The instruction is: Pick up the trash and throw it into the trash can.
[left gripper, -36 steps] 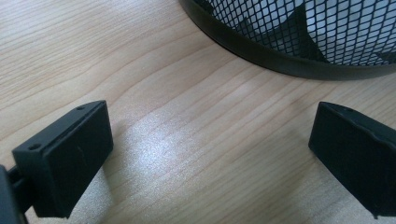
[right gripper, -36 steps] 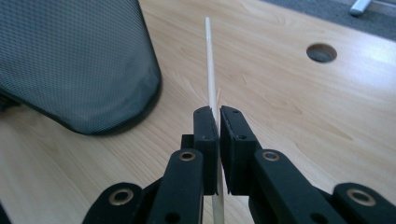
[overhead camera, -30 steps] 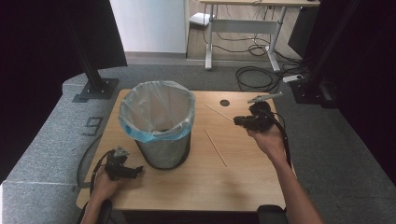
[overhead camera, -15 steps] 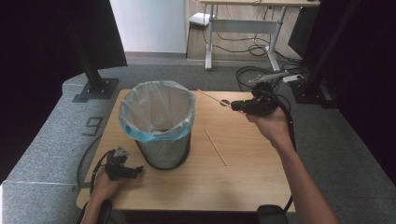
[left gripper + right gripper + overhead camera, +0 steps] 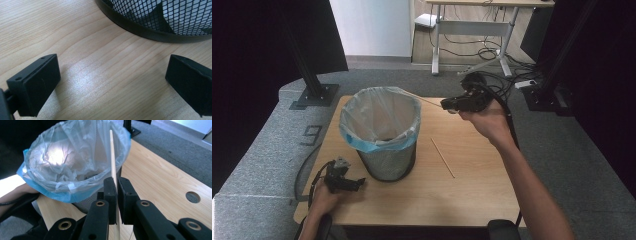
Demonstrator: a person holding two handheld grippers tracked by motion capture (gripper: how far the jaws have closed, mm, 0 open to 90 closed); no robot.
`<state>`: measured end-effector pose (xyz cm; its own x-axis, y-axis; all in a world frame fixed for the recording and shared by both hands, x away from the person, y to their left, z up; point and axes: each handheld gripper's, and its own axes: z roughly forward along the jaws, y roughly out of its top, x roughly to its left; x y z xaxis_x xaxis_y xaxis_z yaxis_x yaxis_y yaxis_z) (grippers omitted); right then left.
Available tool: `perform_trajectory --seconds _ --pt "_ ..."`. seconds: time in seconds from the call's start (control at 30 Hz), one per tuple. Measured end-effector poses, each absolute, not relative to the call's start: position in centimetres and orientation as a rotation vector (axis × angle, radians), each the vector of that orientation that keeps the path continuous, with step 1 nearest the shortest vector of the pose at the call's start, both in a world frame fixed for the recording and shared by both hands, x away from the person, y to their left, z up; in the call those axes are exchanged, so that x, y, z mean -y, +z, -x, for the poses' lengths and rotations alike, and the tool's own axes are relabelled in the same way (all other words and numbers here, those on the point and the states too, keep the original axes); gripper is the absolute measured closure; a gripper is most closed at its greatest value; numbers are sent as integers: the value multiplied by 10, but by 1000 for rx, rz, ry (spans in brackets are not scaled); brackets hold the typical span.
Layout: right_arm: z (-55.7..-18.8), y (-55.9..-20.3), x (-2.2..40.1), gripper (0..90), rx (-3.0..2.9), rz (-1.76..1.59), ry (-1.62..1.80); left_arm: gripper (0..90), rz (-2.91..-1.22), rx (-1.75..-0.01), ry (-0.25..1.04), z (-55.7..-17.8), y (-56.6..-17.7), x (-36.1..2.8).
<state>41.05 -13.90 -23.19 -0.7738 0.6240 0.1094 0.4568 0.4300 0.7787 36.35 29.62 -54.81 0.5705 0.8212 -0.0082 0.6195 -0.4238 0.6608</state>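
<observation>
Setting: pale wood-grain table (image 5: pixel 472 175) on grey carpeted floor, black stands to either side, a white desk with cables beyond.

Item 1: thin wooden stick (image 5: pixel 113 162), clamped in the right gripper (image 5: pixel 116 182). In the high view the right gripper (image 5: pixel 451 105) is in the air above the far right of the table, with the stick (image 5: pixel 422 99) running from the jaws toward the bin's rim, its far tip at or just over that rim. In the right gripper view the jaws are closed flat on it part-way along, with a short tail behind the pads.

Handling, as judged: very light, stiff but slender, likely to snap under bending load; smooth, so it may swivel between flat pads. A hold nearer the middle would limit swing; the present hold leaves a long free end.

Item 2: second wooden stick (image 5: pixel 442 157), lying flat on the table, right of the bin, apart from it. It lies flush with the surface, so pinching across its width looks the workable approach.

Item 3: black mesh waste bin (image 5: pixel 384 162), upright, lined with a clear bag (image 5: pixel 379 117) edged in blue.

Item 4: left gripper (image 5: pixel 348 183), resting low at the near left of the table beside the bin's base; jaws spread wide, nothing between them.
</observation>
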Motion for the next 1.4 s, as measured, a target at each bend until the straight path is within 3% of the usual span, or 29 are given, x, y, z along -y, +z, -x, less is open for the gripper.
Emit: perform_trajectory --seconds 0.6,0.63,0.67,0.7,0.73,0.77,0.9,0.97,1.0,1.07,1.33,1.4 --pt "-440 -255 60 840 -2647 -845 1173 0 -2178 -1148 422 -363 -548 -296" --pt "-441 -256 57 819 -2652 -845 1173 0 -2178 -1148 422 -363 -548 -296" --pt "-442 -256 55 658 -2640 -838 1167 0 -2178 -1148 422 -363 -548 -296" --pt "-442 -256 55 658 -2640 -838 1167 0 -2178 -1148 422 -363 -548 -296" --pt "-442 -256 55 516 -2604 -831 1163 0 -2178 -1148 423 -363 -548 -296" --pt "-442 -256 55 516 -2604 -831 1163 0 -2178 -1148 422 -363 -548 -296" --pt "-442 -254 67 275 -2541 -841 1151 0 -2178 -1146 421 -363 -548 -296" --pt "-442 -255 70 257 -2532 -849 1148 0 -2179 -1146 421 -363 -548 -296" --pt "-441 -256 77 194 -2517 -856 1152 0 -2180 -1144 423 -363 -548 -296" --pt "-440 -258 85 163 -2495 -874 1153 0 -2179 -1146 421 -363 -548 -296" --pt "-436 -275 109 97 -2443 -903 1191 0 -2181 -1145 419 -363 -548 -296" --pt "-435 -281 115 45 -2435 -909 1195 0 -2181 -1145 419 -363 -548 -296"
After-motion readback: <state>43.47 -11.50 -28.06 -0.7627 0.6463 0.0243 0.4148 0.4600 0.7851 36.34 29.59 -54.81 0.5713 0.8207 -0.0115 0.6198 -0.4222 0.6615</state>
